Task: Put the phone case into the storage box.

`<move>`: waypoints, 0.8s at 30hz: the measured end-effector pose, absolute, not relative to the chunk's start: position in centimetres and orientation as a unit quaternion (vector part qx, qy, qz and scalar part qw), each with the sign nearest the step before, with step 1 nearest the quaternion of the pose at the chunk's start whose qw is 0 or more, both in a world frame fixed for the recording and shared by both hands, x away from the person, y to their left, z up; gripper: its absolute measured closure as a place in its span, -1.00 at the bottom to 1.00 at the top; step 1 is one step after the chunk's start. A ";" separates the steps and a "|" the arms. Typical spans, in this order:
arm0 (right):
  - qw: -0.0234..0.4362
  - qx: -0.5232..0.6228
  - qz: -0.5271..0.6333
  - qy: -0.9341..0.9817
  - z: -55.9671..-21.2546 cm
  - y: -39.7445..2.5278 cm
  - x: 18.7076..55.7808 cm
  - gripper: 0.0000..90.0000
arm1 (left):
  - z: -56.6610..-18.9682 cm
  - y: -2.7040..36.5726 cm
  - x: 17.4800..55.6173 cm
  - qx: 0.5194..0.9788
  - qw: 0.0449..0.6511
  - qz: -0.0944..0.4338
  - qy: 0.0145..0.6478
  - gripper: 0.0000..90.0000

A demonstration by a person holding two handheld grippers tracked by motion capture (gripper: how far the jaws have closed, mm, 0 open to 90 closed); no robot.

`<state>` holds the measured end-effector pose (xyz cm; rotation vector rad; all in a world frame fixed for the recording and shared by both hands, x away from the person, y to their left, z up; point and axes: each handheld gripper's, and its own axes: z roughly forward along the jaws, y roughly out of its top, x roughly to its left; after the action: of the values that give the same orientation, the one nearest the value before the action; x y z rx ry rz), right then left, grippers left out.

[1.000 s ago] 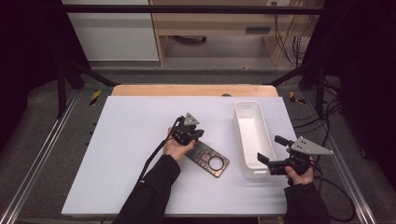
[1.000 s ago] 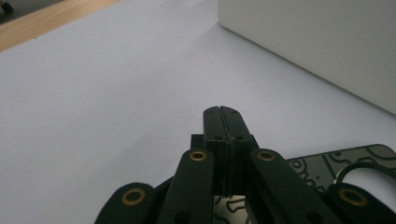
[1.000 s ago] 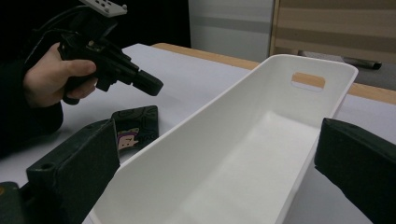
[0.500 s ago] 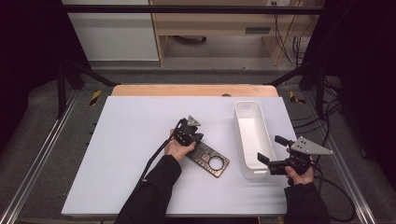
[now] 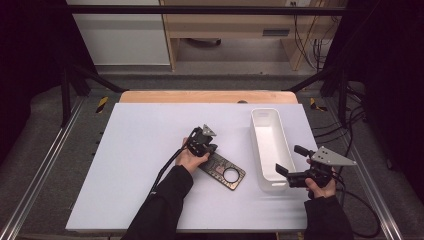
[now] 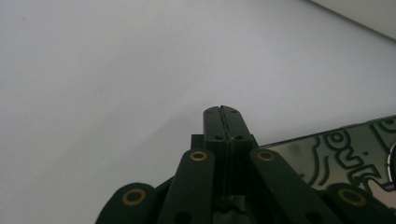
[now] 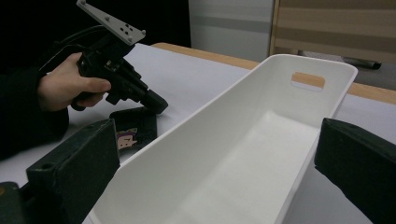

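The flat dark plate [image 5: 223, 170] lying on the worktop [image 5: 140, 150] beside the white bin [image 5: 270, 145] looks thin, stiff and light, best pinched at an edge; left tool [image 5: 206, 141] pressed together empty, right tool [image 5: 290, 163] spread.

Overhead, looking forward and down on the table [image 5: 125, 150]; two close, low gripper views, sharing the white tray [image 5: 270, 145].

Pale table top [image 5: 125, 165]; wooden shelf unit [image 5: 235, 30] behind.
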<state>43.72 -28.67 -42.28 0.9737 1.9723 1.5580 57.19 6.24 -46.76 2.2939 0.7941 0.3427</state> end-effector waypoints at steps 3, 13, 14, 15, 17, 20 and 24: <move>0.221 0.352 0.565 0.713 -42.3 -28.7 43.7 -1.00 | -46.6 6.3 57.0 0.886 0.331 0.132 0.297 0.98; 0.221 0.353 0.565 0.713 -42.3 -28.7 43.7 -1.00 | -46.3 6.7 56.4 0.898 0.314 0.125 0.283 0.98; 0.221 0.352 0.564 0.713 -42.3 -28.7 43.7 -1.00 | -46.3 6.8 56.4 0.898 0.313 0.124 0.283 0.98; 0.221 0.352 0.564 0.713 -42.3 -28.7 43.7 -1.00 | -46.3 6.9 56.3 0.899 0.313 0.123 0.282 0.98; 0.221 0.352 0.564 0.714 -42.3 -28.7 43.7 -1.00 | -46.3 7.1 56.1 0.900 0.312 0.123 0.280 0.98; 0.221 0.352 0.564 0.713 -42.3 -28.7 43.7 -1.00 | -46.2 7.3 55.9 0.901 0.311 0.122 0.278 0.98; 0.221 0.352 0.564 0.713 -42.3 -28.7 43.7 -1.00 | -46.1 7.7 55.4 0.902 0.310 0.121 0.274 0.98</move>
<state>43.70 -28.68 -42.27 0.9744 1.9720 1.5604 55.40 7.68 -46.05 2.3825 0.7228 0.3206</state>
